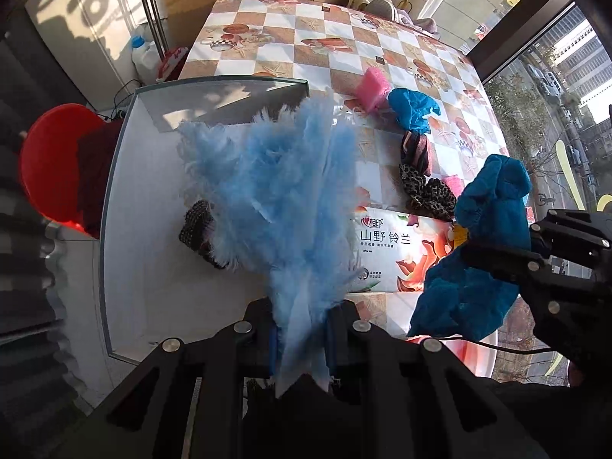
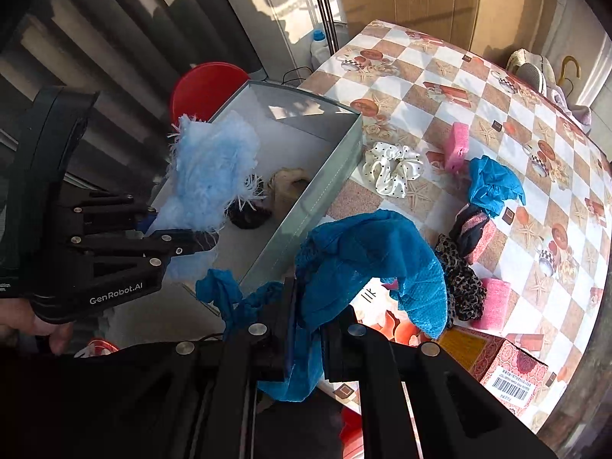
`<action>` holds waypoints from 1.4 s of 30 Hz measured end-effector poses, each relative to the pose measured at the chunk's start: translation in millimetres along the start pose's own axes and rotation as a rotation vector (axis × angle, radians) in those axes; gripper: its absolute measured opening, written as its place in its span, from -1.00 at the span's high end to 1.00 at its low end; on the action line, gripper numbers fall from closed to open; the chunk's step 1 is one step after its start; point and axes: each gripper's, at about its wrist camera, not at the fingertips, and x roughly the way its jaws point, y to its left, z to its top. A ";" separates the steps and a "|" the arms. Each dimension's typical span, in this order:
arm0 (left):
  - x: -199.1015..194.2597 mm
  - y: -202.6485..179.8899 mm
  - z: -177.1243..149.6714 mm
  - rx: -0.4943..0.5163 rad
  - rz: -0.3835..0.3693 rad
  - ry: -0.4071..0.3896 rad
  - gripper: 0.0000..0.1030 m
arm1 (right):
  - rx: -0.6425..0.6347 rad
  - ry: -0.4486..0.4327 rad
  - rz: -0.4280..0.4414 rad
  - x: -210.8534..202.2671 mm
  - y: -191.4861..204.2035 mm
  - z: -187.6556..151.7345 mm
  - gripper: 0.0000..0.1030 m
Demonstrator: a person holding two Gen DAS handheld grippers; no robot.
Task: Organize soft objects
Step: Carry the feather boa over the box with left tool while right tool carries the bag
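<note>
Right wrist only: white scrunchie (image 2: 394, 168).

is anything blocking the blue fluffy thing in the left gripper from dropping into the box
Nothing visible does. The left gripper holds the light blue feathery piece over the open white box, which has no lid. A dark scrunchie and a beige item lie on the box floor, with bare floor around them.

Fluffy pale-blue feather piece (image 1: 275, 191) hangs above the white box (image 1: 126, 199).
</note>
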 end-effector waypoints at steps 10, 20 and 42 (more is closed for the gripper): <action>-2.4 30.8 -7.1 -0.047 0.014 -0.011 0.61 | -0.093 0.005 -0.016 11.4 39.0 28.1 0.78; -0.2 52.5 -8.8 -0.059 0.015 -0.013 0.61 | -0.159 0.027 -0.044 29.2 68.5 46.1 0.78; 7.0 68.9 18.0 -0.033 0.011 -0.014 0.60 | -0.196 0.056 -0.096 56.3 75.8 84.5 0.78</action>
